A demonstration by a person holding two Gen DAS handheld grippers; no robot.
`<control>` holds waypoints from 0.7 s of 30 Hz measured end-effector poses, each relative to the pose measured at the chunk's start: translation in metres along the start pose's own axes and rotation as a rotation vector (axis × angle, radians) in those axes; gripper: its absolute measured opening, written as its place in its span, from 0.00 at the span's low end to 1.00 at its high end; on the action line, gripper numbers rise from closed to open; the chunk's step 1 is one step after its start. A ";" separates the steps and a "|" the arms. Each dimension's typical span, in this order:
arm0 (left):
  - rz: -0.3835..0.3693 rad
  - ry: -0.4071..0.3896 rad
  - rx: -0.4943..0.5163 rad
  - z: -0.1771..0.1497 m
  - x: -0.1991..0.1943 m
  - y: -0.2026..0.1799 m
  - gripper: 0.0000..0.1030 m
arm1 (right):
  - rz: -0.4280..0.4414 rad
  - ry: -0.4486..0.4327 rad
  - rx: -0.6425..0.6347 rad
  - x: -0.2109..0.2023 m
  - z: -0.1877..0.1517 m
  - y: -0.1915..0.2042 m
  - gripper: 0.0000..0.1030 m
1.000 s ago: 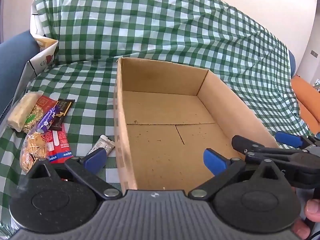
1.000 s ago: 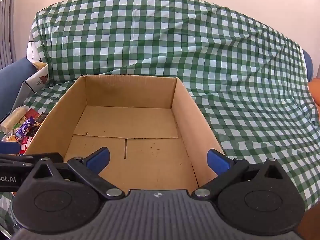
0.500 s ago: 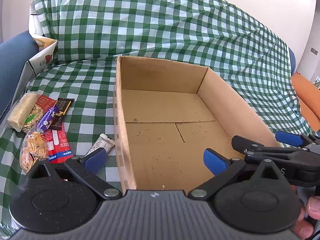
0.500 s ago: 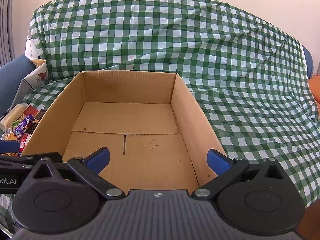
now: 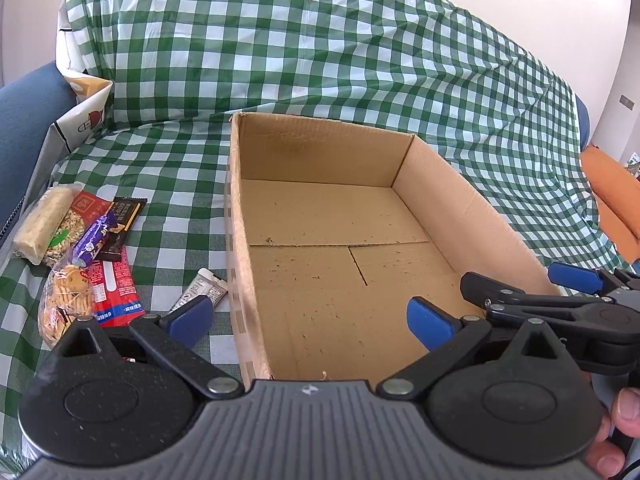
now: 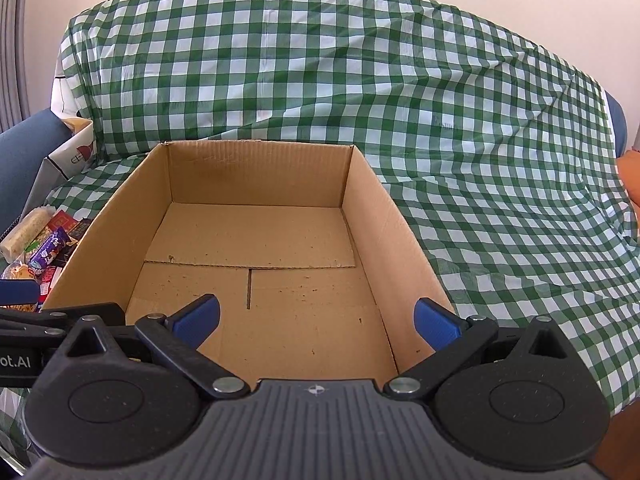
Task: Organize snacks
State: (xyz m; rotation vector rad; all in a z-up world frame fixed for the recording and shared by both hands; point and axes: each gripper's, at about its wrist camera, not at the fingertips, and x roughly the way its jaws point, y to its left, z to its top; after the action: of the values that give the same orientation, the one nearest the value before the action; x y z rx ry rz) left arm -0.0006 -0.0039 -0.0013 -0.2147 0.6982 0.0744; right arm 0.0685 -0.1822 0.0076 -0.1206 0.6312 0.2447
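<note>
Cardboard box (image 5: 340, 264) was empty; snack packets (image 5: 84, 256) all lay left of it. Left gripper (image 5: 308, 318) & right gripper (image 6: 316, 322) both gaped, holding nothing. Task seemed unstarted.

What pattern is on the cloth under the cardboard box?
Green-and-white checks. The cloth shows best in the right wrist view, spreading behind and around the box.

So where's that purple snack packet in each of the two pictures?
Left wrist view: purple snack packet at left, atop the snack pile, left of the box.
Right wrist view: same packet at the far left edge, beside the box's left wall.
Shared landmark: the cardboard box.
</note>
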 end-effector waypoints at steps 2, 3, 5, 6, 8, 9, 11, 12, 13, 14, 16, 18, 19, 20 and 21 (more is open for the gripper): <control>-0.004 0.003 -0.001 0.000 0.000 -0.001 1.00 | 0.000 0.000 0.000 0.000 0.000 -0.001 0.99; -0.007 0.003 -0.002 0.001 -0.001 -0.001 1.00 | 0.000 0.000 -0.001 0.001 0.000 -0.001 0.99; -0.011 0.003 -0.002 0.001 -0.001 -0.001 1.00 | 0.001 0.001 -0.002 0.002 0.000 -0.001 0.99; -0.013 0.002 -0.003 0.002 -0.001 -0.001 1.00 | 0.002 0.001 -0.001 0.002 0.000 -0.001 0.99; -0.008 -0.006 0.006 0.002 -0.001 0.000 1.00 | 0.001 0.001 -0.001 0.002 0.001 0.000 0.99; -0.006 -0.008 0.010 0.002 -0.001 0.000 1.00 | 0.002 0.001 -0.002 0.003 0.000 0.000 0.99; -0.003 0.001 0.011 0.002 -0.001 -0.001 1.00 | 0.002 0.000 -0.005 0.003 0.000 0.001 0.98; -0.004 0.002 0.011 0.002 -0.001 -0.001 1.00 | 0.003 0.000 -0.007 0.004 0.000 0.001 0.97; -0.005 0.005 0.010 0.002 -0.001 -0.001 1.00 | 0.002 -0.002 -0.008 0.004 -0.001 0.000 0.96; -0.006 0.004 0.011 0.002 -0.001 -0.001 1.00 | 0.002 -0.006 -0.010 0.004 -0.001 -0.001 0.95; -0.017 -0.004 0.005 0.002 -0.002 -0.002 1.00 | -0.004 -0.025 -0.017 0.002 -0.001 -0.001 0.92; -0.022 -0.009 0.001 0.002 -0.003 -0.002 1.00 | -0.005 -0.048 -0.017 0.000 0.000 -0.001 0.87; -0.023 -0.009 0.004 0.002 -0.004 -0.001 1.00 | -0.001 -0.058 -0.012 -0.001 -0.001 -0.001 0.83; -0.023 -0.016 0.008 0.002 -0.005 0.000 1.00 | 0.005 -0.067 -0.007 -0.002 0.000 0.000 0.80; -0.018 -0.027 0.009 0.003 -0.008 0.002 0.99 | 0.008 -0.076 -0.004 -0.003 -0.001 0.001 0.76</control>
State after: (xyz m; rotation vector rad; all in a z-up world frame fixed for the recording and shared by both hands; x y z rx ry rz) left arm -0.0052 -0.0009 0.0055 -0.2107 0.6696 0.0571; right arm 0.0653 -0.1821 0.0090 -0.1119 0.5560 0.2570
